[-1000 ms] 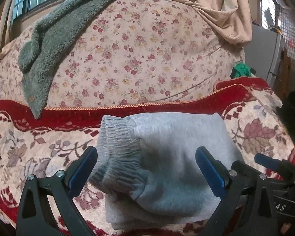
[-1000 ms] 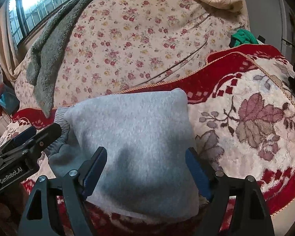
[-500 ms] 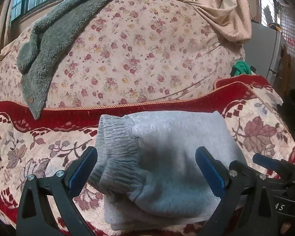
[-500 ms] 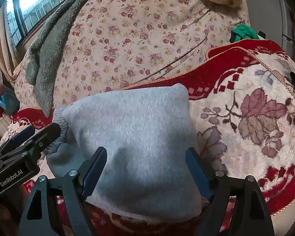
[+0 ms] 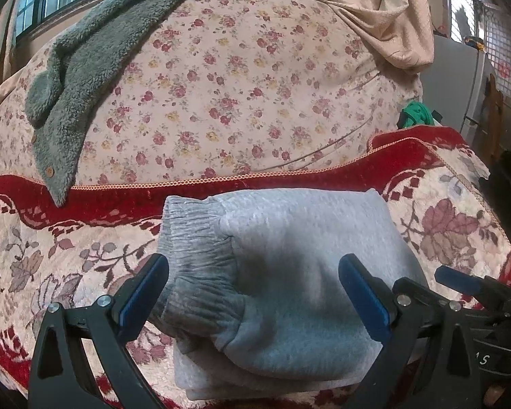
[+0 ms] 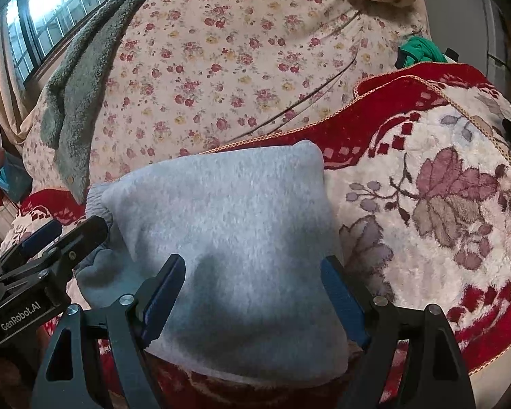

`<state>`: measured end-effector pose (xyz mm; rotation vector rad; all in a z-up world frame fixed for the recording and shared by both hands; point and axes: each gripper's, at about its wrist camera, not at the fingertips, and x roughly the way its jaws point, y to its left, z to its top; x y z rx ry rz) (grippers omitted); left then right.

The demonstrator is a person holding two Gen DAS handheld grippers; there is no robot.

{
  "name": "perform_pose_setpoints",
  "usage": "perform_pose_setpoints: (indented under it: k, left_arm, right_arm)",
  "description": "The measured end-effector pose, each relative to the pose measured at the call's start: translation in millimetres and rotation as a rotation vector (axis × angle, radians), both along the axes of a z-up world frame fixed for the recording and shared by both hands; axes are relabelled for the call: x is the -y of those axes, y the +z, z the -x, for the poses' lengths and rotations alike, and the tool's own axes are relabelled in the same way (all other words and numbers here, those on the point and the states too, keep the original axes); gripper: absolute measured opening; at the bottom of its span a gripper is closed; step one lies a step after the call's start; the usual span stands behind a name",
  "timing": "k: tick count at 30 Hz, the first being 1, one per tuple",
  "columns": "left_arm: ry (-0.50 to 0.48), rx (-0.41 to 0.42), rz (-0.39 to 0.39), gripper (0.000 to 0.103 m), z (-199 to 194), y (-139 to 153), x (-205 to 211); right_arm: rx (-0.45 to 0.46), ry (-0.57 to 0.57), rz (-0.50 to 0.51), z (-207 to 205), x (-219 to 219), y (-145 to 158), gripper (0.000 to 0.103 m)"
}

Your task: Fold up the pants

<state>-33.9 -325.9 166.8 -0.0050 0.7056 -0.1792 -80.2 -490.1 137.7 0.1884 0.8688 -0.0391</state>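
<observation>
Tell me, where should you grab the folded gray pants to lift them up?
Probably by the near edge of the gray pants, coming from the front: the layers stack there, so one pinch catches all. The ribbed cuff bulges at the left and would likely unroll. Both the left gripper and right gripper are open.

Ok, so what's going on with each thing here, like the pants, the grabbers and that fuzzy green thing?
Grey sweatpants: folded into a thick bundle, ribbed cuff on the left, lying on the blanket.
Left gripper: open, held over the pants.
Right gripper: open, held over the pants.
Fuzzy grey-green garment: unfolded, draped over the floral cover.
Red and cream leaf-patterned blanket: spread flat.
</observation>
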Motion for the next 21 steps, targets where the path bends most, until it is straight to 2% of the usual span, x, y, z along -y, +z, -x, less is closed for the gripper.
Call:
perform_pose_setpoints:
  k: [12,21]
  left_arm:
    - [-0.004,-0.004,0.005,0.1,-2.0,-1.9,0.3]
    - [-0.031,0.033,-0.026,0.1,-0.2,-3.4,2.5]
  right_arm:
    - [-0.012,-0.004,0.002,-1.5,5.0,-4.2,0.086]
    - [-0.016,-0.022,0.006,-0.9,7.9,-5.1,0.086]
